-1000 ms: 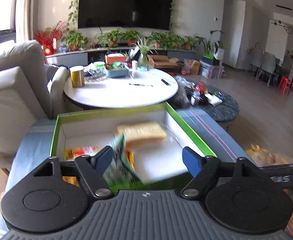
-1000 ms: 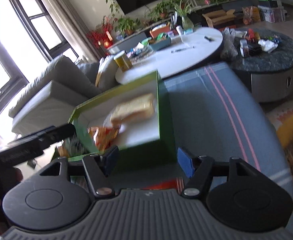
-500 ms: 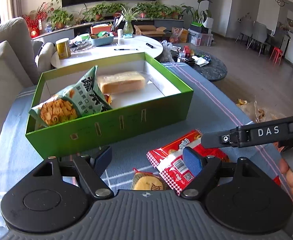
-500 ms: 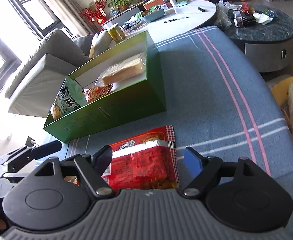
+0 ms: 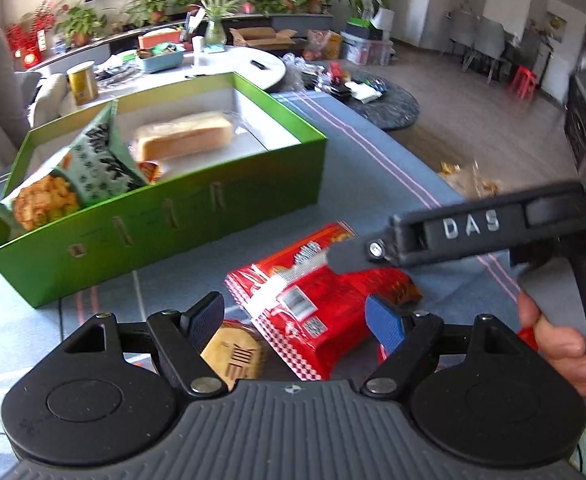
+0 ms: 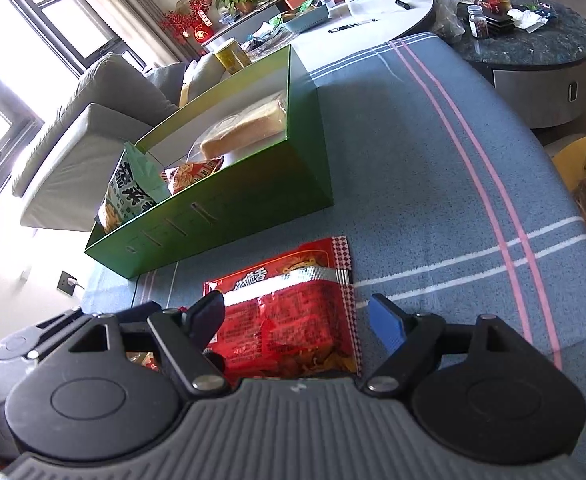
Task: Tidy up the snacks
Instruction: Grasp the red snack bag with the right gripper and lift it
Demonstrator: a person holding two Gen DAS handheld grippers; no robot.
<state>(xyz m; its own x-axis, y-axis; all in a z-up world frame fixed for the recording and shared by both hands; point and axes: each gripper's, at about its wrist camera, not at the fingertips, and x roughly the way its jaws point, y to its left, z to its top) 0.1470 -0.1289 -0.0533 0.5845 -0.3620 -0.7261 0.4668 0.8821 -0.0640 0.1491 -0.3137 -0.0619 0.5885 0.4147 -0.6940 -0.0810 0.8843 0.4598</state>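
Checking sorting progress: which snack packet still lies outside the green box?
The red checker-edged foil packet, flat on the blue cloth; the green bag and wrapped bread are inside.

An open green box (image 5: 181, 216) on the table holds a wrapped bread loaf (image 5: 185, 140), a green chip bag (image 5: 73, 176) leaning upright and an orange packet (image 6: 193, 174); a red snack packet (image 6: 289, 316) lies flat just outside it.

Your left gripper (image 5: 295, 320) was up over the green box (image 5: 165, 224) before. Now it is down in front of the box, over the red snack bag (image 5: 313, 300) and a small round snack (image 5: 233, 354). Your right gripper (image 6: 297, 316) came down to the red bag too, its jaws opened wide, either side of it.
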